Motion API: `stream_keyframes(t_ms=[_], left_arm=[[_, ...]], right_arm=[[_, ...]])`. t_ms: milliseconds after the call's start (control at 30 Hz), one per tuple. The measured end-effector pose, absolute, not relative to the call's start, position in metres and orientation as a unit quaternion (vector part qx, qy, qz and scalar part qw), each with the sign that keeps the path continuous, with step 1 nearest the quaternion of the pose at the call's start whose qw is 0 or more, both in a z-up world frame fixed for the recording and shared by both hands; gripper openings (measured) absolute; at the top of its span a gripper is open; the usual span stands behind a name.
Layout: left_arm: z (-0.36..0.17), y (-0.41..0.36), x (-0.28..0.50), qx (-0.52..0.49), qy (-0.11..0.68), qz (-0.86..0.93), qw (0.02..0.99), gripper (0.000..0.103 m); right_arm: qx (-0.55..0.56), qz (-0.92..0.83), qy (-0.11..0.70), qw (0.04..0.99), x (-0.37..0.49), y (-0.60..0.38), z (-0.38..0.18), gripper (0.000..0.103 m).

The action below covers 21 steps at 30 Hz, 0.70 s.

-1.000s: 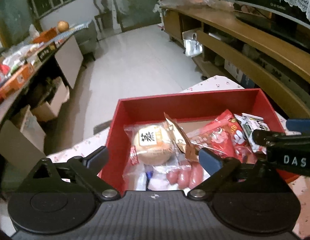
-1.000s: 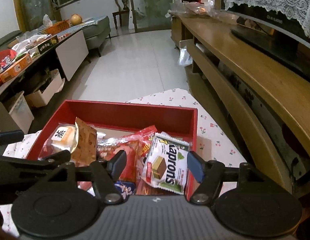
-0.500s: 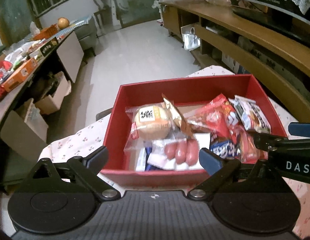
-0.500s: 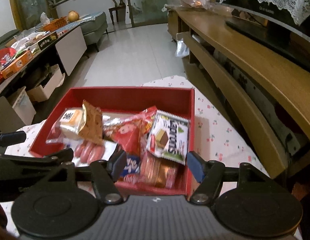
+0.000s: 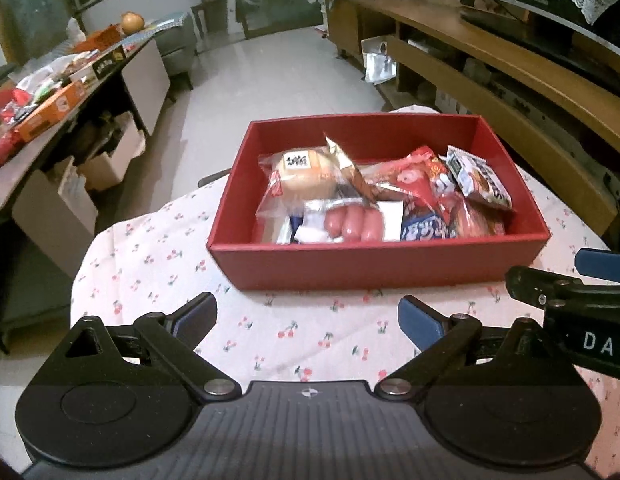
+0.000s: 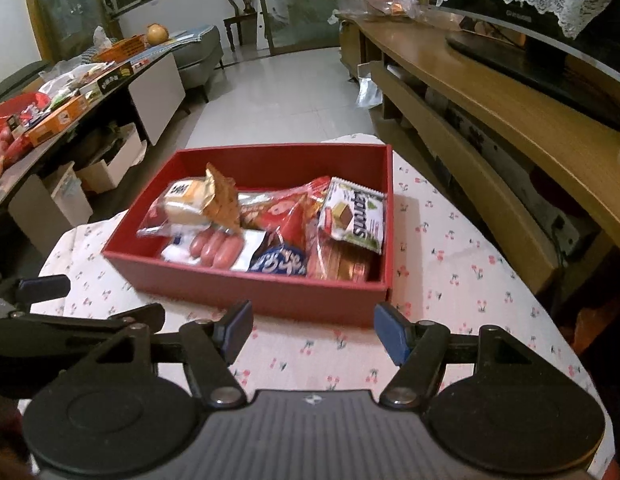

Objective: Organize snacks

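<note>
A red box (image 5: 374, 266) (image 6: 246, 288) sits on a cherry-print tablecloth (image 5: 158, 264) (image 6: 450, 280) and holds several snacks. Inside lie a bagged bun (image 5: 306, 178) (image 6: 184, 200), a pack of sausages (image 5: 352, 224) (image 6: 216, 246), a red packet (image 5: 418, 178) (image 6: 280, 214) and a green-and-white wafer pack (image 5: 480, 184) (image 6: 354, 218). My left gripper (image 5: 308, 318) is open and empty, just short of the box's near wall. My right gripper (image 6: 312, 330) is open and empty, likewise in front of the box. The right gripper shows at the right edge of the left wrist view.
A wooden TV cabinet (image 6: 510, 120) with a television (image 6: 550, 40) runs along the right. On the left stands a long table (image 5: 50, 96) piled with boxes and packets, cardboard boxes beneath it. Tiled floor (image 5: 270, 80) stretches beyond the small table's far edge.
Both grippers have drawn back from over the box toward the near side; the box now lies wholly in front of them. The snacks stay in the box and both grippers stay open.
</note>
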<state>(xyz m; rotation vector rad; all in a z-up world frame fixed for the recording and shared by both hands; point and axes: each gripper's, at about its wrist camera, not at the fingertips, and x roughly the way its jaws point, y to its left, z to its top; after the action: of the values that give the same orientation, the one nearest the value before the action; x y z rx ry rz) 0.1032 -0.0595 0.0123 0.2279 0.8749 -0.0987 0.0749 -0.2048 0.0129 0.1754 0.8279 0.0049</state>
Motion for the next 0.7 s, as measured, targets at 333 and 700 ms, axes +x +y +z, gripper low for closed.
stream_keyframes(t_ms=[333,700], left_arm=[[0.008,-0.047,0.083,0.088,0.435,-0.048,0.895,0.101],[0.001,-0.039,0.06,0.08,0.449,-0.056,0.888,0.103]], right_arm=[[0.083,0.007,0.403,0.911,0.052,-0.198,0.011,0.072],[0.068,0.006,0.415,0.907,0.02,-0.19,0.004,0.077]])
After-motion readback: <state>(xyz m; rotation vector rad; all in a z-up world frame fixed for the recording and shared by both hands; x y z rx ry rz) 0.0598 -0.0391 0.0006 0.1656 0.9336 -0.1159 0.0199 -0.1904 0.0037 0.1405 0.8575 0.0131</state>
